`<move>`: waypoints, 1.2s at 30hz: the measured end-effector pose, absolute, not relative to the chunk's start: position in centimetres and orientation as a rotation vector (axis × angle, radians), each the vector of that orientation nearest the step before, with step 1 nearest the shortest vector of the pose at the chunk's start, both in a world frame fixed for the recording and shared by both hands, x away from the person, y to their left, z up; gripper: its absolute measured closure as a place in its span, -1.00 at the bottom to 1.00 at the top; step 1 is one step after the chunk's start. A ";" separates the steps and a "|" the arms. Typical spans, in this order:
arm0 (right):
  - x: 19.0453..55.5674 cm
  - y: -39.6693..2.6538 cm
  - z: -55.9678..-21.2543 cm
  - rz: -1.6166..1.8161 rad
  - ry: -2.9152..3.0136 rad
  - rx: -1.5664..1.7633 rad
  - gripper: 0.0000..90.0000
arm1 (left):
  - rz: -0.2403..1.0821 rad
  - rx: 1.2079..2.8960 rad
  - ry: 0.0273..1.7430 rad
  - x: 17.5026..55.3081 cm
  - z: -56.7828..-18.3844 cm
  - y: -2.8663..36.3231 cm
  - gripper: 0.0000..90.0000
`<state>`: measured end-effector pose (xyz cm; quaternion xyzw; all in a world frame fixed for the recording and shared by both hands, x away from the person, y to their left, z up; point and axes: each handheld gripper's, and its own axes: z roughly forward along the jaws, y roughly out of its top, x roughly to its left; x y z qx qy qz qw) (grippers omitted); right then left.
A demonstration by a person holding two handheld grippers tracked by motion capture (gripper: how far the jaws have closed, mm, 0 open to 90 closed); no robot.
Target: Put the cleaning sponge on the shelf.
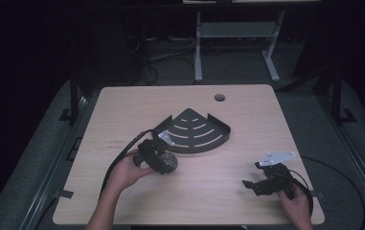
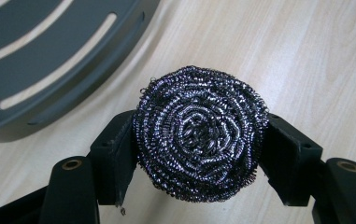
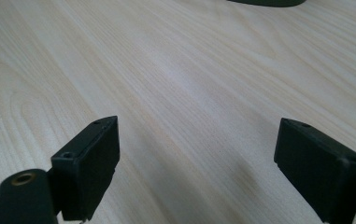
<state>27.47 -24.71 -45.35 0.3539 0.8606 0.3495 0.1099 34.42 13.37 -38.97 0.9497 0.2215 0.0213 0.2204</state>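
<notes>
A round steel-wool scourer [image 2: 200, 135] sits squeezed between the two black jaws of my left gripper [image 2: 199, 154], just above the wooden table. In the high view the scourer [image 1: 168, 162] and left gripper [image 1: 163, 162] are left of centre, close to the front rim of a dark fan-shaped slotted tray [image 1: 217, 125]. That tray's rim [image 2: 73, 88] fills the upper left of the left gripper view. My right gripper [image 1: 252, 179] rests low near the table's front right, open; in the right gripper view [image 3: 196, 163] its jaws stand wide apart over bare wood.
The light wooden table [image 1: 122, 110] has a round cable hole [image 1: 219, 97] near its far edge. Cables trail from both grippers off the front edge. A metal desk frame [image 1: 198, 48] stands on the dark floor beyond.
</notes>
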 end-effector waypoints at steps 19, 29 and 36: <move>27.4 -25.0 -45.3 1.030 2.521 1.042 -0.69 | 0.039 2.630 0.622 36.4 -37.9 13.1 -0.27; 27.4 -24.7 -45.3 1.031 2.523 1.041 -0.69 | 0.045 2.624 0.617 37.3 -36.9 12.6 -0.27; 27.3 -24.7 -45.3 1.032 2.523 1.034 -0.69 | 0.042 2.630 0.624 37.6 -36.7 12.3 -0.27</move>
